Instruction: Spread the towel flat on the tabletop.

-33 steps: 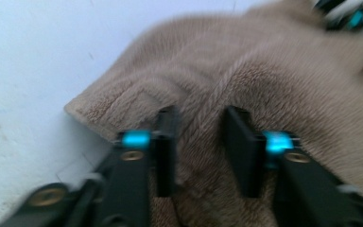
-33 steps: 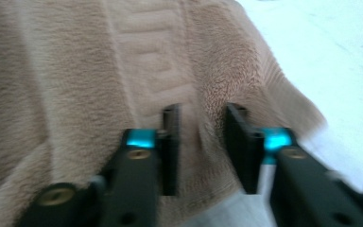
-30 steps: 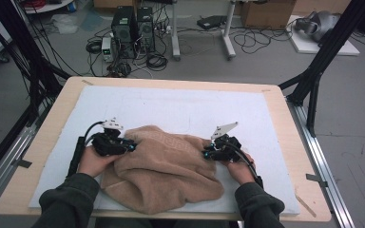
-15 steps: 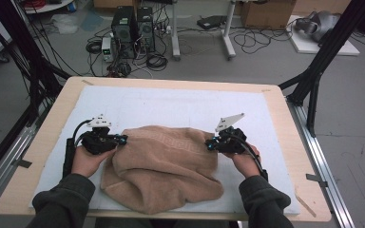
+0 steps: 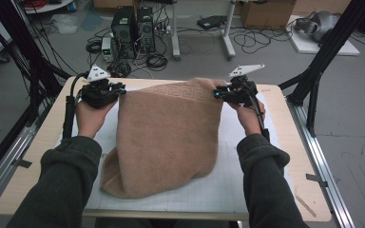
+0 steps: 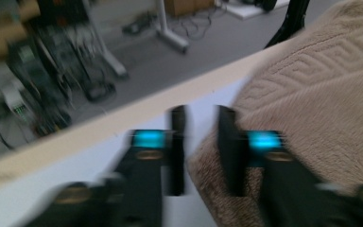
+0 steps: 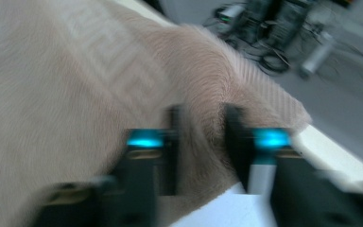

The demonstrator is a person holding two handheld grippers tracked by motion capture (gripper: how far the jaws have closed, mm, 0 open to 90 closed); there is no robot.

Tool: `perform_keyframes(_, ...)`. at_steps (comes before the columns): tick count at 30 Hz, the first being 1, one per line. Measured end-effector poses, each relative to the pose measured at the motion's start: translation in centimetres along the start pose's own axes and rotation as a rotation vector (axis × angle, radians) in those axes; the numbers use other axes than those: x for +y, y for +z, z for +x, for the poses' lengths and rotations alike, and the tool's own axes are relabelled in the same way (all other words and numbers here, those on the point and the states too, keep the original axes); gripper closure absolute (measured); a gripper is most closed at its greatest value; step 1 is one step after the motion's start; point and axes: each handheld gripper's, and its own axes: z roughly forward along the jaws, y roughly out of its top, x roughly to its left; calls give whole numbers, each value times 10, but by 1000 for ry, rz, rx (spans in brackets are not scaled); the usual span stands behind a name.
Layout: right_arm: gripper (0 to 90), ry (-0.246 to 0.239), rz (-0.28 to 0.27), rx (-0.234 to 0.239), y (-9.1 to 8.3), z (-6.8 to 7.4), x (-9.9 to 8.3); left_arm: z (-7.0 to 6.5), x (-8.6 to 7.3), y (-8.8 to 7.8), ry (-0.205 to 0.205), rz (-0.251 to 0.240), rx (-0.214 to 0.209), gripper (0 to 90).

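Note:
A tan towel [image 5: 166,128] with a woven key-pattern border hangs stretched between my two grippers, and its lower part rests bunched on the white mat [image 5: 247,185]. My left gripper [image 5: 120,89] is at the towel's upper left corner and my right gripper [image 5: 217,93] at its upper right, both raised near the table's far edge. In the left gripper view the jaws [image 6: 201,123] have just been opening, with the towel [image 6: 321,94] corner loose in the gap. In the right gripper view the jaws [image 7: 202,123] have also just been opening, with a fold of towel [image 7: 52,94] between them.
The wooden table [image 5: 38,156] has metal rails along both sides. Black frame posts [image 5: 323,57] stand at its far corners. Computer towers [image 5: 133,23] and cables lie on the floor beyond the far edge. The person's sleeves reach in from the near edge.
Both hands rose and moved toward the far edge, pulling the towel from a low heap into a raised sheet. Both pairs of jaws now stand apart.

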Motion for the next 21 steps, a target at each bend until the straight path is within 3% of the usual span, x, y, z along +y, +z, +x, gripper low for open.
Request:
perform_keyframes(1,640,0,0,0,0,0,0,4,-1,8,-50,38,-17,710)
perform_keyframes(2,551,67,31,21,12,-4,-9,6,-6,14,-61,76,-36,643)
perform_keyframes(4,534,78,61,36,18,-2,-15,5,-20,19,-58,118,-70,635)
perform_keyframes(6,528,31,101,46,27,10,-34,2,-35,19,-57,134,-94,601)
perform_keyframes(7,528,31,101,46,27,10,-34,0,-42,19,-61,152,-112,601)
perform_keyframes(8,502,53,139,81,30,16,-47,-3,-49,17,-64,164,-132,586)
perform_keyframes(9,502,53,139,81,30,16,-47,-6,-56,15,-54,174,-150,586)
perform_keyframes(11,443,84,213,123,32,20,-53,-12,-68,8,-44,176,-178,580)
perform_keyframes(12,452,73,209,137,30,25,-56,-14,-72,5,-51,190,-202,571)
perform_keyframes(14,463,32,173,137,19,42,-65,-20,-80,-5,-54,180,-242,541)
perform_keyframes(16,456,26,176,152,17,46,-69,-26,-86,-16,-56,176,-275,532)
perform_keyframes(17,455,21,156,170,9,57,-76,-29,-88,-23,-53,163,-292,504)
perform_keyframes(18,455,21,156,170,9,57,-76,-33,-90,-30,-51,154,-305,504)
perform_keyframes(19,449,9,137,194,2,68,-83,-36,-91,-38,-46,137,-313,496)
perform_keyframes(21,445,-3,141,203,-2,75,-87,-42,-92,-52,-37,109,-346,491)
